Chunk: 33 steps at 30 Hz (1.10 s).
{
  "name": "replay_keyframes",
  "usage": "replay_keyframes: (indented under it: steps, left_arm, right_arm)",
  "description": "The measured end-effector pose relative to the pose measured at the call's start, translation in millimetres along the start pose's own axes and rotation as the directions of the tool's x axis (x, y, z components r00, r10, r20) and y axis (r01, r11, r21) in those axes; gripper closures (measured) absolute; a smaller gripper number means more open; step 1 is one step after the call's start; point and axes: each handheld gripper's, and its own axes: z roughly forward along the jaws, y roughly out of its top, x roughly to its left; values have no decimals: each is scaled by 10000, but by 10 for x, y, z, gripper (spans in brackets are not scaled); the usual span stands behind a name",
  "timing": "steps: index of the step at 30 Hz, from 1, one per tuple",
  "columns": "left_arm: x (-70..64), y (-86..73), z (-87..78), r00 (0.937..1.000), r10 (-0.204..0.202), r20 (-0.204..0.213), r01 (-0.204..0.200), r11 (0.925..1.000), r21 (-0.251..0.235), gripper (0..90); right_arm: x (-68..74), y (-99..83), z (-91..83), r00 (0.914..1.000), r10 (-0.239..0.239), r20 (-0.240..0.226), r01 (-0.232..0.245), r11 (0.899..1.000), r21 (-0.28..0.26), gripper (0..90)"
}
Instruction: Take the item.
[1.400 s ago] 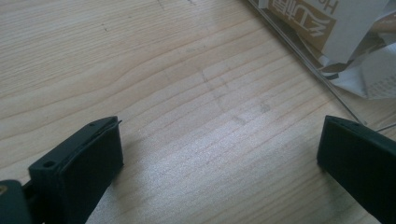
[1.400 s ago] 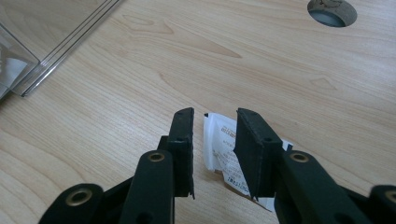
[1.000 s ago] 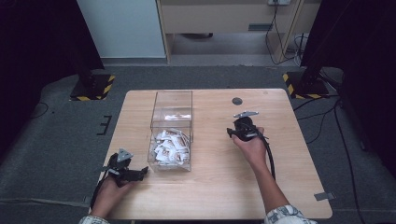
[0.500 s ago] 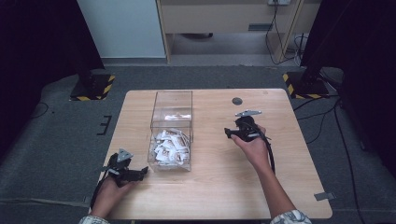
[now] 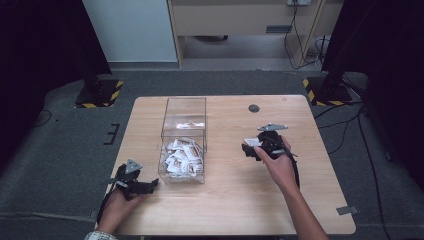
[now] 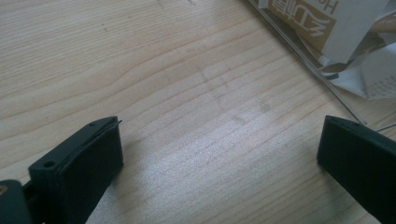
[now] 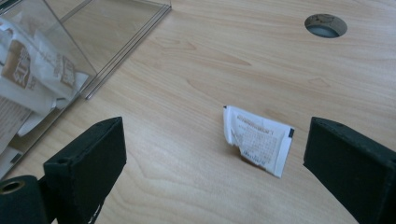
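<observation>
My right hand-held gripper (image 7: 215,172) is wide open over a lone white sachet (image 7: 257,140) lying flat on the surface (image 7: 224,60), well apart from the clear box (image 5: 183,140). I'd drop low, straddle its curled edge – flat foil slips. Left hand-held gripper (image 6: 219,172) open, idle, just beside the box.

The left gripper (image 6: 219,158) hangs low over the pale wood-grain counter (image 6: 177,84), its two black jaws spread wide apart with bare wood between them. At upper right runs the bottom edge of a clear plastic box (image 6: 308,70), and behind its wall lie white paper sachets with gold-brown printed labels (image 6: 327,23). The right jaw sits just beside that edge.
</observation>
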Motion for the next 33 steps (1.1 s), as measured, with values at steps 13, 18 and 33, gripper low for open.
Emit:
replay_keyframes:
  steps: [13, 18, 33]
  left_arm:
    - [0, 0, 0, 10000, 2, -2, -2, 10000, 2, 0]
    - [0, 0, 0, 10000, 1, -3, -1, 10000, 0, 0]
    - [0, 0, 0, 10000, 2, -2, -2, 10000, 1, 0]
  right_arm:
    - [4, -319, -203, 9994, -69, -342, 69, 10000, 10, 64]
    - [12, -475, -297, 9990, -122, -442, 127, 9999, 115, 65]
    - [187, -898, -184, 9967, -225, -785, 295, 9956, 890, 66]
